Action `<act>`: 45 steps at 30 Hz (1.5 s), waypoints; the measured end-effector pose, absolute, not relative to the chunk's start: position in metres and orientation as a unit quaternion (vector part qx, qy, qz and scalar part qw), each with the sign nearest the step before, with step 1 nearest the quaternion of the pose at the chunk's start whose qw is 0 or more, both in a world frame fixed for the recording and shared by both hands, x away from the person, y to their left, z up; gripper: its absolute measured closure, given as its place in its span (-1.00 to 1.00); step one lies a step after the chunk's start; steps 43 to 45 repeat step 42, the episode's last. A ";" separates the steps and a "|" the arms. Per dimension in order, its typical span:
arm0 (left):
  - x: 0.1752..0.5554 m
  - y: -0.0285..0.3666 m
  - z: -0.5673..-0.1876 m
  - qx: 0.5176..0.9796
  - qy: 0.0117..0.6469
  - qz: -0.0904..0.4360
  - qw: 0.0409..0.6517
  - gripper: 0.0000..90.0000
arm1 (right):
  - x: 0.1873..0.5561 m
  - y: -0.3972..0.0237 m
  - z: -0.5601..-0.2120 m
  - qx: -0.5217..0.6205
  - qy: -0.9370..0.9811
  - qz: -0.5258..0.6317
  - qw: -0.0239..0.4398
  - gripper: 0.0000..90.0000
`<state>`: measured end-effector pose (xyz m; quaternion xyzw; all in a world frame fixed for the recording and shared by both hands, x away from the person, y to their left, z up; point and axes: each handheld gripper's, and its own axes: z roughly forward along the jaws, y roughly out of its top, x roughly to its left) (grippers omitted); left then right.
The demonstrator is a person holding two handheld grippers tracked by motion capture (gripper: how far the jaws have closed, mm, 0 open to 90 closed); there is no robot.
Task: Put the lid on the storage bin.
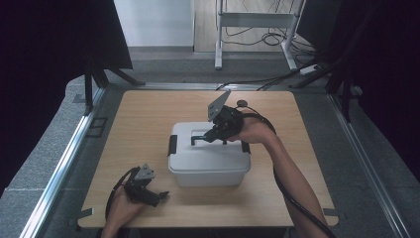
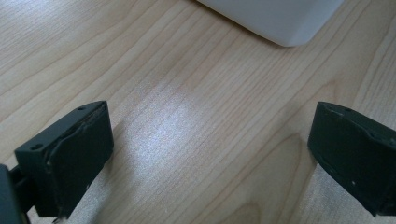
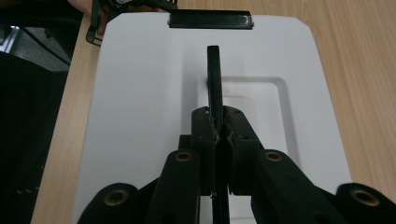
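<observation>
A white plastic box (image 1: 208,166) with a lid (image 3: 140,93) sits in the middle of the wooden table (image 1: 148,114). Its black handle (image 3: 214,74) stands raised over the lid's recess. My right gripper (image 3: 215,123) is shut on that handle, reaching over the box from the right (image 1: 205,138). A black latch (image 3: 210,19) clips the lid's far end, and another latch (image 1: 172,145) shows on the box's left side. My left gripper (image 1: 161,195) rests low near the table's front left, open, with bare wood between its jaws (image 2: 210,123). The box's corner (image 2: 280,18) lies ahead of it.
The table's front edge (image 1: 208,222) lies close behind the left gripper. A white metal stand (image 1: 252,20) and loose cables (image 1: 267,79) are on the floor beyond the table's far edge. Dark curtains hang at both sides.
</observation>
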<state>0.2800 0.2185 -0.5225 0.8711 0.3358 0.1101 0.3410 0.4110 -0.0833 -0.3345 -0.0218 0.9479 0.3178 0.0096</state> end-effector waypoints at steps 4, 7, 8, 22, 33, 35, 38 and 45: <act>0.280 0.219 -0.523 0.871 0.335 0.110 0.341 -0.99 | 0.410 -0.084 -0.333 -0.015 0.952 0.307 0.020 0.85; 0.280 0.219 -0.523 0.871 0.335 0.110 0.341 -0.99 | 0.409 -0.083 -0.333 -0.015 0.953 0.301 0.028 0.84; 0.280 0.219 -0.523 0.871 0.335 0.110 0.341 -0.99 | 0.409 -0.083 -0.333 -0.014 0.954 0.298 0.033 0.83; 0.280 0.219 -0.522 0.872 0.335 0.110 0.340 -0.99 | 0.393 -0.126 -0.331 0.085 0.937 0.332 0.076 -0.69; 0.280 0.219 -0.522 0.872 0.334 0.110 0.340 -0.99 | 0.375 -0.214 -0.345 0.200 0.900 0.364 0.129 -0.89; 0.280 0.219 -0.522 0.872 0.334 0.110 0.340 -0.99 | 0.369 -0.230 -0.351 0.219 0.894 0.366 0.136 -0.91; 0.280 0.219 -0.522 0.872 0.334 0.110 0.340 -0.99 | 0.360 -0.252 -0.363 0.242 0.887 0.368 0.140 -0.91; 0.280 0.219 -0.523 0.872 0.334 0.111 0.340 -0.99 | 0.353 -0.274 -0.377 0.267 0.880 0.370 0.134 -0.92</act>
